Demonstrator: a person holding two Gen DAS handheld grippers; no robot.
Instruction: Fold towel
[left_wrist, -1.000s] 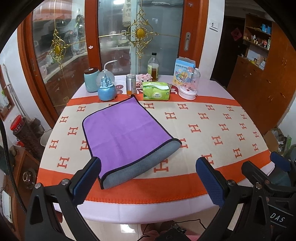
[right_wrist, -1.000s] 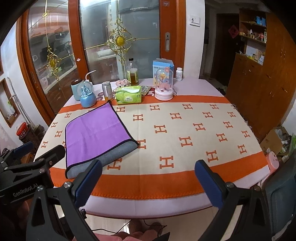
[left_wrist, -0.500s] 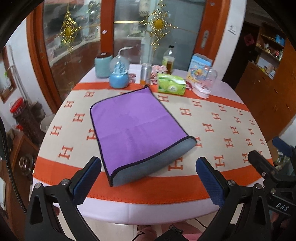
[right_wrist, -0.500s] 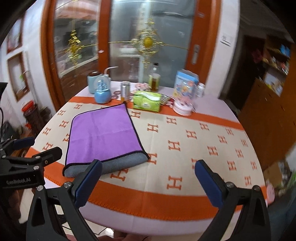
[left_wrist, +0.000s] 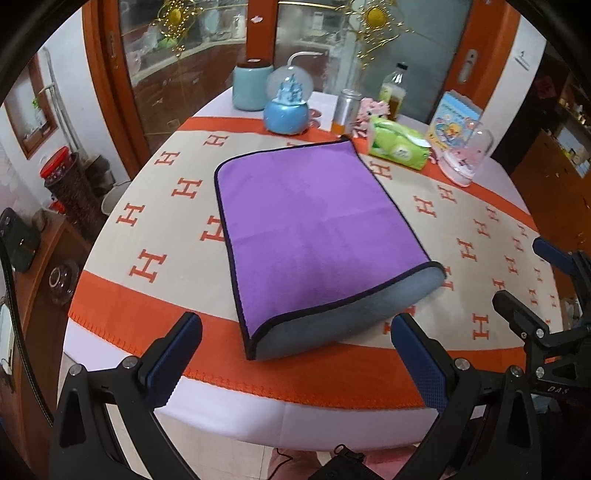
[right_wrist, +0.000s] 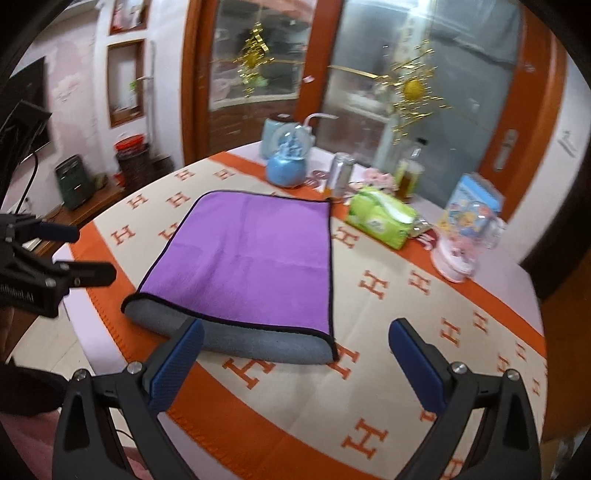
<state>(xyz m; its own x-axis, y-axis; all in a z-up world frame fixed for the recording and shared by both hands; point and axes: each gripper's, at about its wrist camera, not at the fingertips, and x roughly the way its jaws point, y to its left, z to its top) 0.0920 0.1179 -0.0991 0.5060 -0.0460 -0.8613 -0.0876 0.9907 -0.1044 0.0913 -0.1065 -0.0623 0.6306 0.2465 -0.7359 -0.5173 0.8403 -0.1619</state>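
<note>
A purple towel (left_wrist: 314, 221) with a black hem and grey underside lies folded in half on the table, its rounded grey fold toward me. It also shows in the right wrist view (right_wrist: 251, 258). My left gripper (left_wrist: 295, 354) is open and empty, just in front of the fold's near edge. My right gripper (right_wrist: 295, 350) is open and empty, over the fold's right corner. The left gripper also shows at the left edge of the right wrist view (right_wrist: 59, 254); the right gripper shows at the right edge of the left wrist view (left_wrist: 546, 291).
The table wears a cream cloth with orange H marks (left_wrist: 147, 262) and an orange border. At the back stand a blue snow globe (left_wrist: 288, 107), a teal jar (left_wrist: 251, 86), a can (left_wrist: 347, 110), a green tissue pack (left_wrist: 399, 146), a bottle and a pink dome toy (left_wrist: 465, 158).
Both grippers have moved in toward the towel's folded edge and lowered. The right gripper has swung left toward the towel. The towel has not moved.
</note>
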